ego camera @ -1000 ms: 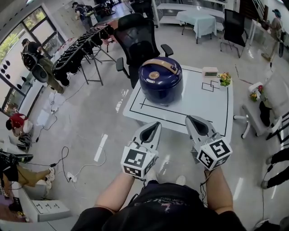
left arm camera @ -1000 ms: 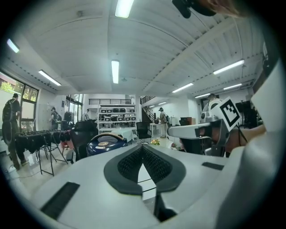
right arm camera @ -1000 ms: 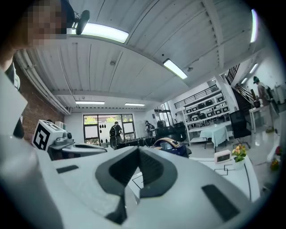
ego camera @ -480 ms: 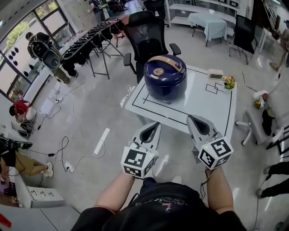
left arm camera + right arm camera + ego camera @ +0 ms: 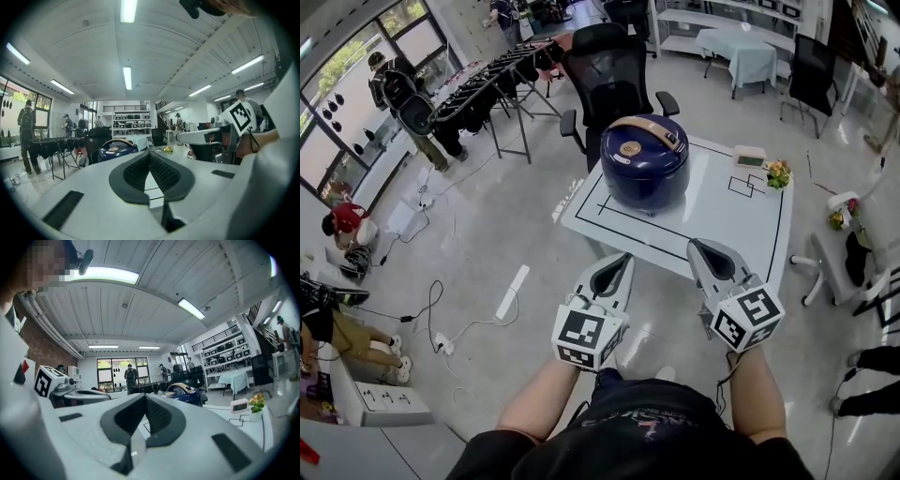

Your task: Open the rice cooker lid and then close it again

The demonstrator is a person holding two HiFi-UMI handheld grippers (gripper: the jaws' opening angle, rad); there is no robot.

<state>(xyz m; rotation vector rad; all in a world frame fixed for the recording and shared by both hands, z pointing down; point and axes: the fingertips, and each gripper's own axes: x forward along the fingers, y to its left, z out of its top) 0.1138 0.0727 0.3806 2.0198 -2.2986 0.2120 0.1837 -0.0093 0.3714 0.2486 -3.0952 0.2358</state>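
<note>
Left claw (image 5: pixel 624 259), right claw (image 5: pixel 697 247) closed; lid (image 5: pixel 643 139) seemingly down.

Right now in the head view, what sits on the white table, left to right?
Left to right: blue rice cooker → small white clock → little bunch of flowers.

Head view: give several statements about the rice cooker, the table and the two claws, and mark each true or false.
1. The rice cooker has its lid down. True.
2. The left claw grips that lid. False: it is shut on nothing, short of the table.
3. The right claw is shut and empty. True.
4. The flowers stand left of the cooker. False: they stand to its right, near the table's far corner.
5. A black office chair stands beyond the table. True.
</note>
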